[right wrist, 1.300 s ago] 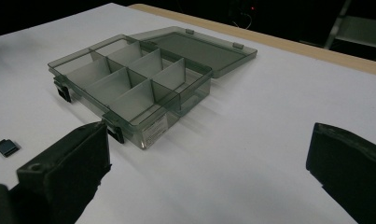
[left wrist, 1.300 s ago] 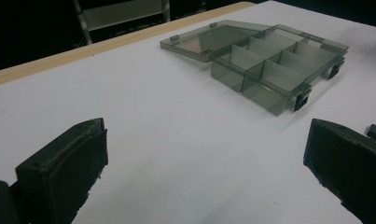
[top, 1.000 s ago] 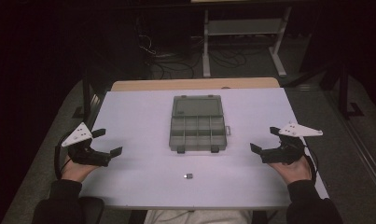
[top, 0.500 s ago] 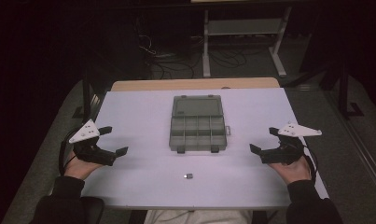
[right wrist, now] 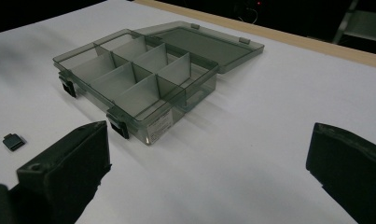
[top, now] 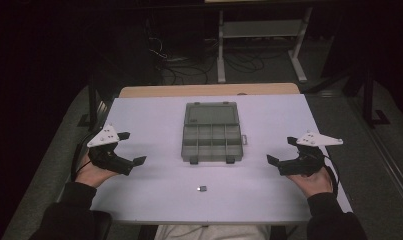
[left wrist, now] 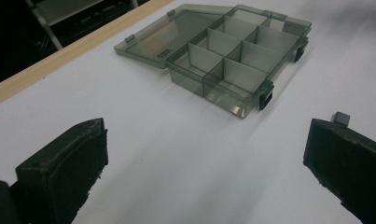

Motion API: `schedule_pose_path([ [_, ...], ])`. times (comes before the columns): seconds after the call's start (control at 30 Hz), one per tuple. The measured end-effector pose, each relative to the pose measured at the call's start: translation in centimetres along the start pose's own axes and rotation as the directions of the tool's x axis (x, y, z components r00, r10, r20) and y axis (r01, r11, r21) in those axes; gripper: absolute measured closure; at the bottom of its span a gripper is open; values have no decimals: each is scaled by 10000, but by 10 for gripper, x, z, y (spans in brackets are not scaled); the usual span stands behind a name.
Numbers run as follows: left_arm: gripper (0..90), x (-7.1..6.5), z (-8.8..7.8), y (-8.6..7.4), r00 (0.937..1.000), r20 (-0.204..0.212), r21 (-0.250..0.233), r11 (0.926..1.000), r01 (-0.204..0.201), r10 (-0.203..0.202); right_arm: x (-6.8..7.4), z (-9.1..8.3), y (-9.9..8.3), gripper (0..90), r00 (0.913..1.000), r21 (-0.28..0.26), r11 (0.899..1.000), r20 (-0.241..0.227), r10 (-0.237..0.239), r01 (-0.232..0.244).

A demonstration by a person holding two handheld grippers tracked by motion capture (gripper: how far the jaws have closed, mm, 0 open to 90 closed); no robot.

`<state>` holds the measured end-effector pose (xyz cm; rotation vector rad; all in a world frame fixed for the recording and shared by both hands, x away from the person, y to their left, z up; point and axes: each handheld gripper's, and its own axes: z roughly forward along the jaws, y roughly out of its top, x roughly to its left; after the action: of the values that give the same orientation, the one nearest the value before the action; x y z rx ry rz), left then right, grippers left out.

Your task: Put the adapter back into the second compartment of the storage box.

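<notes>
A smoky clear compartment box [top: 211,139] lies open in the middle of the white table [top: 154,120], its lid folded flat toward the far side; its compartments look empty [left wrist: 232,60] [right wrist: 134,79]. A small dark square piece [top: 202,188] lies on the table near the front edge, also seen as a small dark piece [left wrist: 341,117] [right wrist: 13,141]. My left gripper [top: 131,148] rests at the left, open, nothing between its jaws. My right gripper [top: 281,150] rests at the right, open and empty too. Both point inward at the box.
A wooden strip [top: 209,90] runs along the table's far edge. Beyond it stand a metal table frame [top: 259,35] and cables [top: 174,60] on a dark floor. Bare white surface surrounds the box.
My left gripper has shifted a little to the right and nearer the front edge. The right gripper, the box and the small piece have stayed put.
</notes>
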<state>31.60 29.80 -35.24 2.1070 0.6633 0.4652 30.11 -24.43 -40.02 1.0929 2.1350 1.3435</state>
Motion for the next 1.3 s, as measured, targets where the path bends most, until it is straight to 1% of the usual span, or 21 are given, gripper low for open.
schedule_pose_path([
  [0.07, 0, 0, 0, 0, 10000, 0, 0, 10000, 0, 0, 0, 0, 0, 0, 10000, -2, 10000, 4, -9, 9],
  [0.1, 0, -3, 5, 7, 9997, 182, 178, 9997, -177, 174, 0, 0, 0, 0, 10000, -1, 10000, 0, -11, 11],
  [0.27, 0, -6, 12, 14, 9989, 385, 336, 9991, -273, 260, 0, 0, 0, 0, 10000, -9, 10000, 4, -24, 24],
  [0.63, 0, -15, 25, 23, 9952, 784, 619, 9961, -636, 587, 0, 0, 0, 0, 10000, 6, 10000, 0, -23, 23],
  [0.83, 0, -19, 29, 27, 9932, 948, 686, 9949, -744, 677, 1, 0, 0, 0, 10000, 31, 10000, -19, -41, 41],
  [1.0, 0, -25, 37, 31, 9894, 1170, 774, 9924, -959, 865, 1, 1, 0, 0, 10000, 64, 10000, -49, -57, 57],
  [1.1, 0, -29, 43, 32, 9865, 1294, 930, 9893, -1127, 1002, 1, 1, 0, 0, 10000, 74, 10000, -70, -62, 63],
  [1.3, 0, -35, 50, 34, 9822, 1511, 1062, 9860, -1287, 1119, 1, 1, 0, 0, 9999, 103, 9999, -81, -76, 76],
])
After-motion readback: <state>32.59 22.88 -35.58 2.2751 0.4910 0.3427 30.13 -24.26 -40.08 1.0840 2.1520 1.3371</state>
